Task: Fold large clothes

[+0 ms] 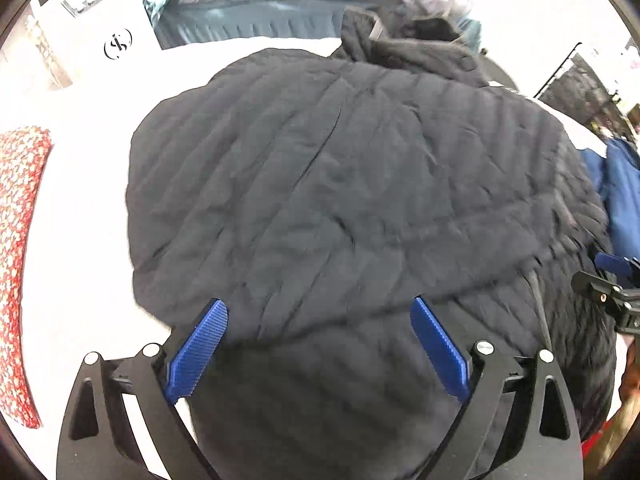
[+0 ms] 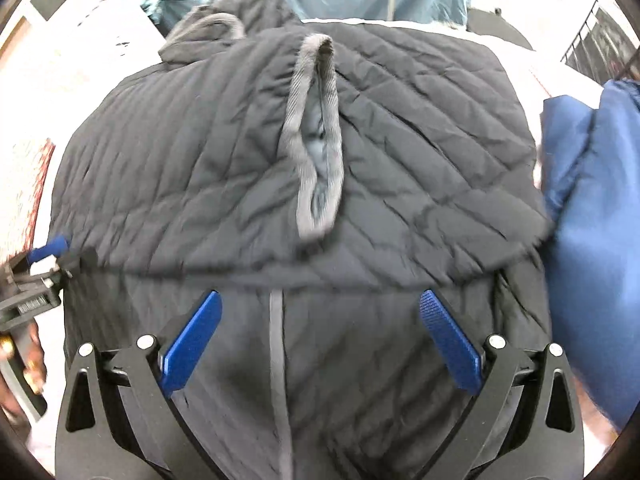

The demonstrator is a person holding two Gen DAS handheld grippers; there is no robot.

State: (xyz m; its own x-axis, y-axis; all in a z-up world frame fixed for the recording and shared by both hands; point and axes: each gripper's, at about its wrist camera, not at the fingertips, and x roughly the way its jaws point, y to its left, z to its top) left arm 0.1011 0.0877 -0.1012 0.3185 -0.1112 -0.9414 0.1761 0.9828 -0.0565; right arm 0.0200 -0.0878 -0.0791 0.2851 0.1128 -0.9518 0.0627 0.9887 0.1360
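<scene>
1. Left tongs: black frame with ribbed blue pads, jaws spread wide with nothing between them, poised above the near hem of the coat.
2. Right tongs: same build, jaws likewise wide apart and empty, over the coat's grey zip strip.
3. Black quilted puffer coat: lies spread across the white bed, upper half folded down over the lower, its edge running crosswise just ahead of both pairs of tongs.
4. Grey ribbed sleeve cuff: rests on top of the folded coat, near the middle.
5. Blue padded garment: beside the coat on its right, touching its edge.
6. Red floral cushion: at the bed's left side, well apart from the coat.
7. Teal and grey bedding: heaped beyond the coat's far end.
</scene>
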